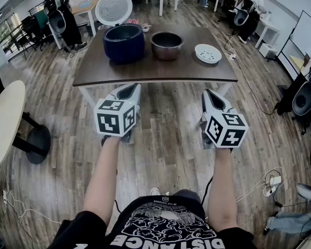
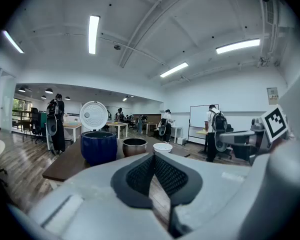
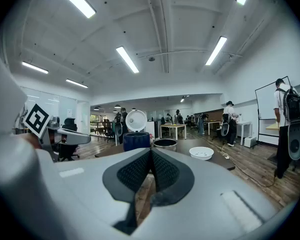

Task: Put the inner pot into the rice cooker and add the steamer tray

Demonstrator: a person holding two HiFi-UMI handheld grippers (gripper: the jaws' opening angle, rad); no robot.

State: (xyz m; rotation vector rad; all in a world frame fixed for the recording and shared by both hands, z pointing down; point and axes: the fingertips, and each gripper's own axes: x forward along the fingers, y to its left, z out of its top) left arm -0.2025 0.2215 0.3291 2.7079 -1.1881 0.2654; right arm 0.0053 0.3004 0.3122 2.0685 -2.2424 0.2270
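On the brown table (image 1: 155, 69) stands a dark blue rice cooker (image 1: 124, 42) with its round white lid (image 1: 114, 8) raised. To its right sit the metal inner pot (image 1: 167, 45) and the white steamer tray (image 1: 208, 53). All three also show in the left gripper view: cooker (image 2: 98, 146), pot (image 2: 134, 146), tray (image 2: 163, 147). The right gripper view has the cooker (image 3: 136, 140), pot (image 3: 165, 144) and tray (image 3: 201, 153) too. My left gripper (image 1: 128, 91) and right gripper (image 1: 208, 94) hover shut and empty just short of the table's near edge.
A round pale table (image 1: 4, 119) stands at the left. Several people with backpacks (image 2: 55, 119) and desks fill the room behind. A whiteboard (image 1: 306, 32) and chairs stand at the right. Cables and a power strip (image 1: 272, 181) lie on the wood floor at right.
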